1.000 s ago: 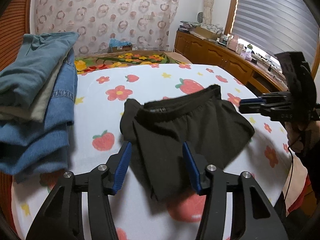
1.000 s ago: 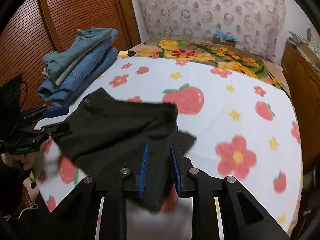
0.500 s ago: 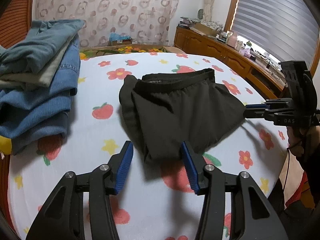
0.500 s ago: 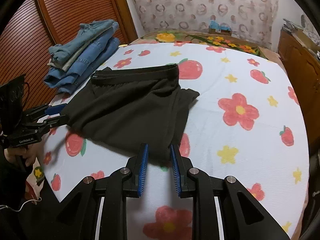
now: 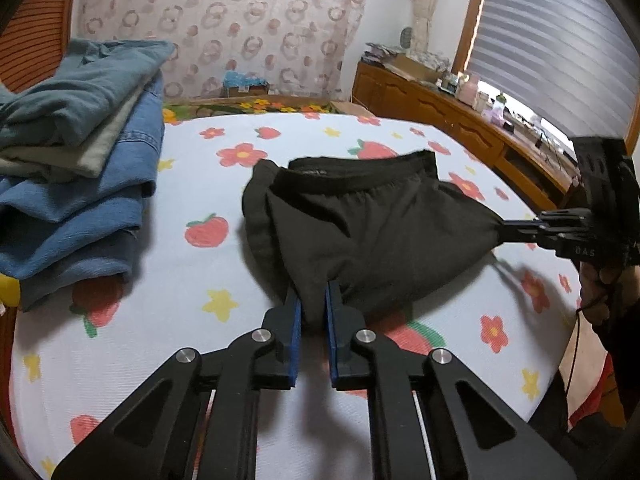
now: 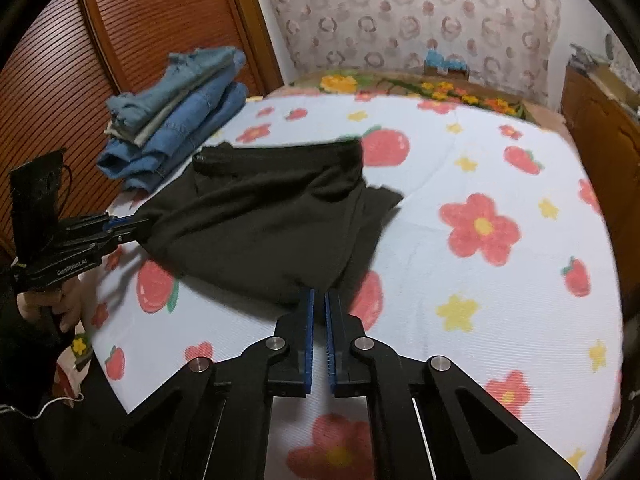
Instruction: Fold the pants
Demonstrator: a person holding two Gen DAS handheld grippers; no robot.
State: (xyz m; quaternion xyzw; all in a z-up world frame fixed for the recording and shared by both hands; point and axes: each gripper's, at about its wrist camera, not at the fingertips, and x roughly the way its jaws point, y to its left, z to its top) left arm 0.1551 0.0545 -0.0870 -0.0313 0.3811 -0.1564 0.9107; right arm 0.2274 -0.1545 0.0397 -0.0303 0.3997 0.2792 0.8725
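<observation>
Black pants (image 5: 372, 224) lie folded on the flowered bed sheet, waistband at the far side. My left gripper (image 5: 313, 300) is shut on their near corner; it also shows in the right wrist view (image 6: 138, 226), pinching the left corner of the pants (image 6: 272, 220). My right gripper (image 6: 317, 300) is shut on the pants' near edge; it shows in the left wrist view (image 5: 506, 226), pulling the right corner taut.
A stack of folded jeans (image 5: 72, 168) sits on the bed's left side, also seen in the right wrist view (image 6: 176, 120). A wooden dresser (image 5: 452, 120) runs along the right wall. A slatted wooden door (image 6: 120, 40) stands behind the jeans.
My left gripper was open above the pants and has moved in and shut on their near corner. My right gripper stays shut on the pants, now stretched between both grippers.
</observation>
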